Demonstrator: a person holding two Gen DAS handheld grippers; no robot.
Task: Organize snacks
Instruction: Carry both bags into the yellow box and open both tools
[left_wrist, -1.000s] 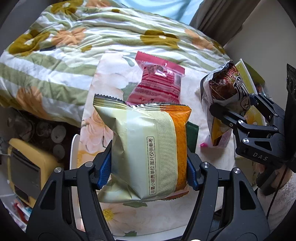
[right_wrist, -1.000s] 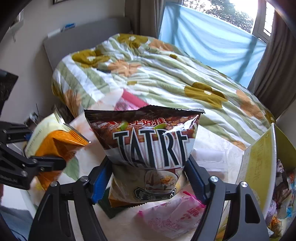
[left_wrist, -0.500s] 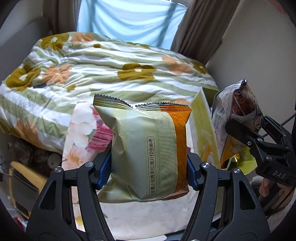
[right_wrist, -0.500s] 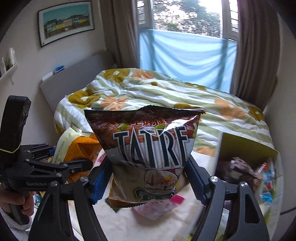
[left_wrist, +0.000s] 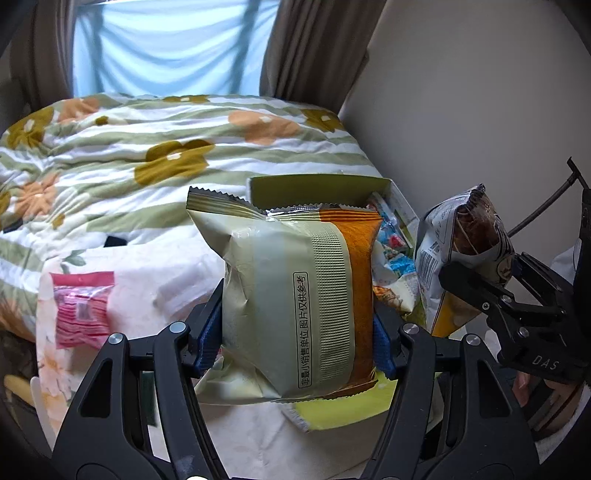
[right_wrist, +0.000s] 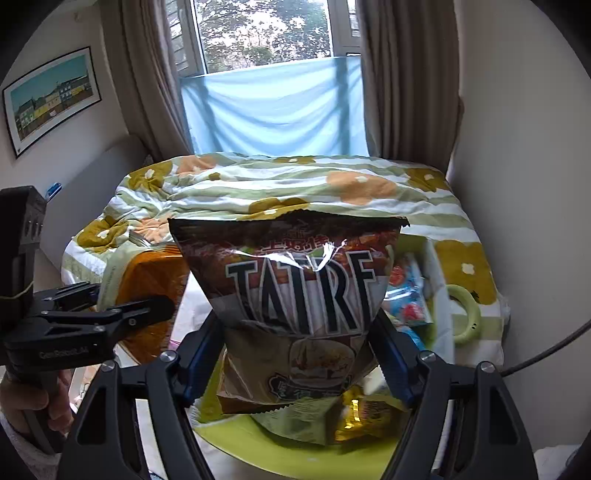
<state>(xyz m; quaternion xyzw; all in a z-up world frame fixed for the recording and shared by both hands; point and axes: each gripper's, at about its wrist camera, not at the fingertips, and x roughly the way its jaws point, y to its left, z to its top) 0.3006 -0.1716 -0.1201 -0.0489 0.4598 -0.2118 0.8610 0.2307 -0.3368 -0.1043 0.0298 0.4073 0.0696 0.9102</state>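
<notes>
My left gripper (left_wrist: 295, 339) is shut on a cream and orange snack pack (left_wrist: 291, 295), held upright above the table. My right gripper (right_wrist: 295, 354) is shut on a brown crisp bag (right_wrist: 295, 288) marked in big black letters. Both packs hang over or just before the green snack box (left_wrist: 317, 190), whose flap (right_wrist: 236, 439) lies below the crisp bag. The box holds several packets (right_wrist: 406, 306). The right gripper and crisp bag (left_wrist: 465, 258) also show at the right of the left wrist view. The left gripper (right_wrist: 110, 317) shows at the left of the right wrist view.
A pink snack packet (left_wrist: 83, 310) lies on the white floral cloth (left_wrist: 166, 280) at the left. A bed with a green flowered quilt (left_wrist: 147, 147) lies behind. A pale green ring (right_wrist: 465, 314) sits right of the box. A wall stands close on the right.
Both grippers have swung right with their packs, away from the pink packet and toward the green box. The box has come into full view behind and below both packs.
</notes>
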